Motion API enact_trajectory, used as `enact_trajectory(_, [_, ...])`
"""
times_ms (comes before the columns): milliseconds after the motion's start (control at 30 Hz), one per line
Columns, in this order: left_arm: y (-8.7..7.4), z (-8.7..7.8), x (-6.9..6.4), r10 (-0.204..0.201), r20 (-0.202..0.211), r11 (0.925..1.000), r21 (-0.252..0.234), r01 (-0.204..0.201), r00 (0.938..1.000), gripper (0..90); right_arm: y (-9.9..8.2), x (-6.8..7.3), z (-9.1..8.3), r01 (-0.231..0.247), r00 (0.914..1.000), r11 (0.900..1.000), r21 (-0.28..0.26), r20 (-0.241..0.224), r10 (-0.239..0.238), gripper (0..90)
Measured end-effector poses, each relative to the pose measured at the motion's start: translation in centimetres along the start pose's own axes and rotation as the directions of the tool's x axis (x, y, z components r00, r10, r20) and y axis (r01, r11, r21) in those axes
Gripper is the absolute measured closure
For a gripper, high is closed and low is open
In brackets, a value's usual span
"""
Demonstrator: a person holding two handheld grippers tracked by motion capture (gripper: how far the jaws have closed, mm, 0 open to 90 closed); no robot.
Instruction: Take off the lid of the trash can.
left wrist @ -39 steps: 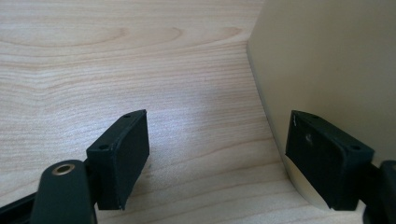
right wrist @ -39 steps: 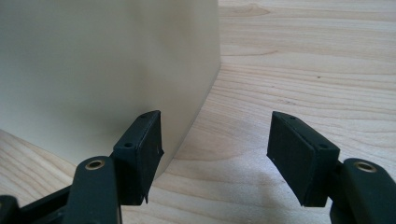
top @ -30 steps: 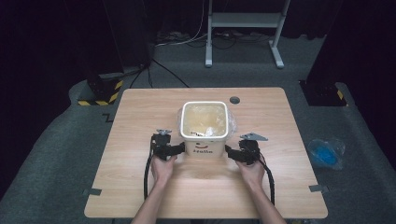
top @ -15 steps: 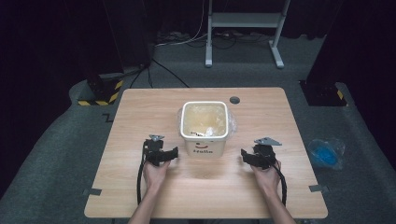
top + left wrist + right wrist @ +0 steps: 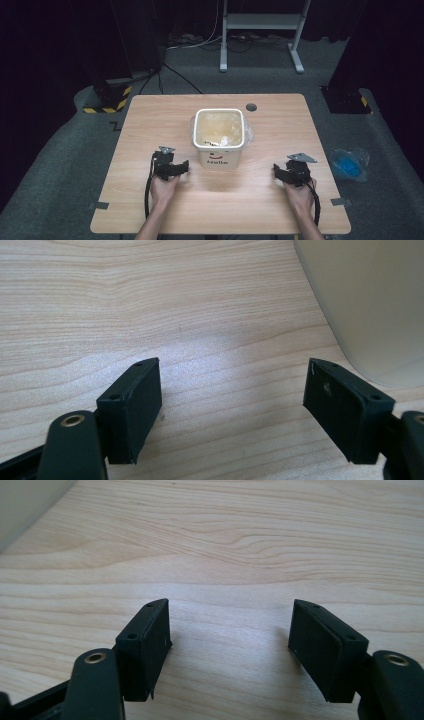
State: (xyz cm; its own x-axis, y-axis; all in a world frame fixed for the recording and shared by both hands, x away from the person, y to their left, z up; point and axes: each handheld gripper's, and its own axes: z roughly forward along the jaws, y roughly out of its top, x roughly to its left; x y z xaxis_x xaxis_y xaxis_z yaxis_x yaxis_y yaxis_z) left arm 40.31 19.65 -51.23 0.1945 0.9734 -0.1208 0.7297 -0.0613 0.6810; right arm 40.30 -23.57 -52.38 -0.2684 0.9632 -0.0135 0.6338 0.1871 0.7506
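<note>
1. A light wooden table (image 5: 150, 120) stands on grey carpet (image 5: 70, 150).
2. Beyond it, a white metal stand (image 5: 260, 22) and loose cables (image 5: 200, 42).
3. Dark surroundings; a yellow-black striped base (image 5: 107, 102).

The left gripper (image 5: 232, 392) hangs over a pale wooden table (image 5: 150, 300) — jaws wide apart, having just closed slightly, nothing between them. A cream bin (image 5: 370, 300) stands at upper right, just beside one jaw.

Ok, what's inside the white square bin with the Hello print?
The white square plastic bin holds a clear, crinkled plastic liner, its edge spilling over the rim. The inside looks yellowish. Whether anything lies at the bottom under the liner's folds cannot be told.
</note>
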Motion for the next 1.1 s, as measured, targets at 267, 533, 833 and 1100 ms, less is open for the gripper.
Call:
enact_trajectory(267, [-0.1,-0.3,0.4,0.010,0.024,0.9999,0.012,-0.010,0.9997,27.4,-0.1,-0.1,0.0,0.012,0.9998,0.9999,0.005,-0.013,-0.012,27.8])
enact_trajectory(533, [-0.1,-0.9,0.8,0.019,0.030,0.9997,0.016,-0.019,0.9994,32.7,-0.1,0.0,0.0,0.019,0.9997,0.9998,0.003,-0.017,-0.019,27.8])
enact_trajectory(833, [0.1,-2.1,1.4,-0.007,0.058,0.9996,-0.027,0.009,0.9983,34.6,-0.1,0.1,0.0,0.015,0.9998,0.9999,0.004,-0.014,-0.015,27.8])
enact_trajectory(1100, [0.3,-3.0,1.6,-0.024,0.077,0.9983,-0.051,0.028,0.9967,35.9,-0.1,0.1,-0.1,0.012,0.9999,0.9999,0.005,-0.012,-0.012,27.8])
